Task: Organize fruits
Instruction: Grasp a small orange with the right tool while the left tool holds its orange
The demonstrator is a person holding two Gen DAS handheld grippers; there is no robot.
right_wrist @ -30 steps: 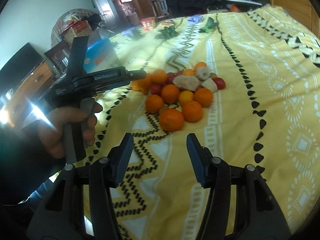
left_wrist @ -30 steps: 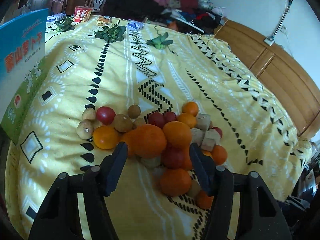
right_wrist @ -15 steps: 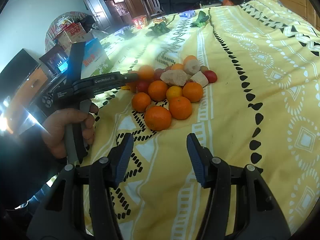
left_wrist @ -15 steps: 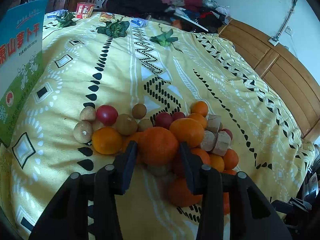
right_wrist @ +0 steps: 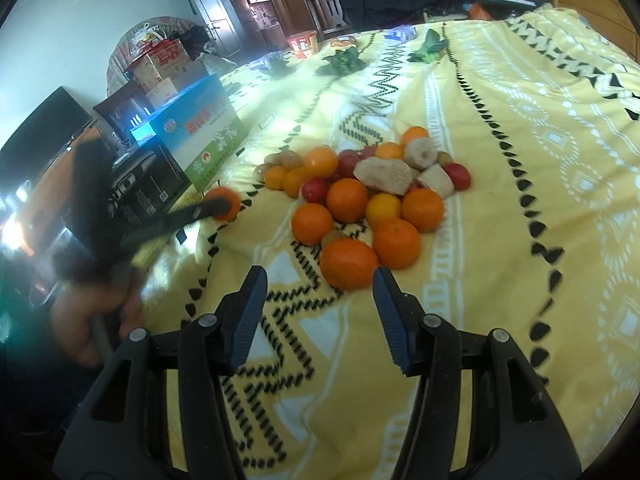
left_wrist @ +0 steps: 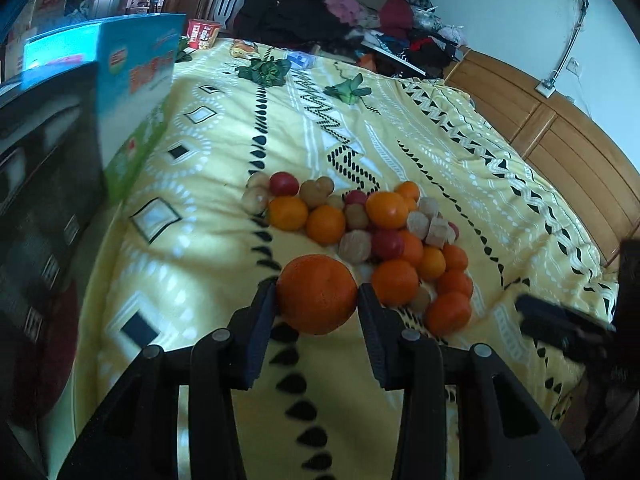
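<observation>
The left tongs (left_wrist: 317,300) are gripping a round, dimpled orange (left_wrist: 316,294), their ribbed black pads pressing on both its sides; the jaws have just been closing onto it. The orange is hanging above the yellow patterned bedspread (left_wrist: 400,148), just in front of the fruit pile (left_wrist: 360,224) and apart from it. Being near-spherical, it is showing no clear long axis.

In the right wrist view the left tongs are appearing blurred, angling downward with the orange at their tip beside a blue-and-green cardboard box (right_wrist: 200,128), and a hand (right_wrist: 92,320) is wrapping the handle.

The right tongs (right_wrist: 320,280) are standing partly open and holding nothing, hovering tilted downward with the nearest smooth orange of the pile just ahead of their blue-edged pads. The pile is mixing glossy oranges, red tomatoes, small brown rounds and pale, rough-cut chunks.
</observation>
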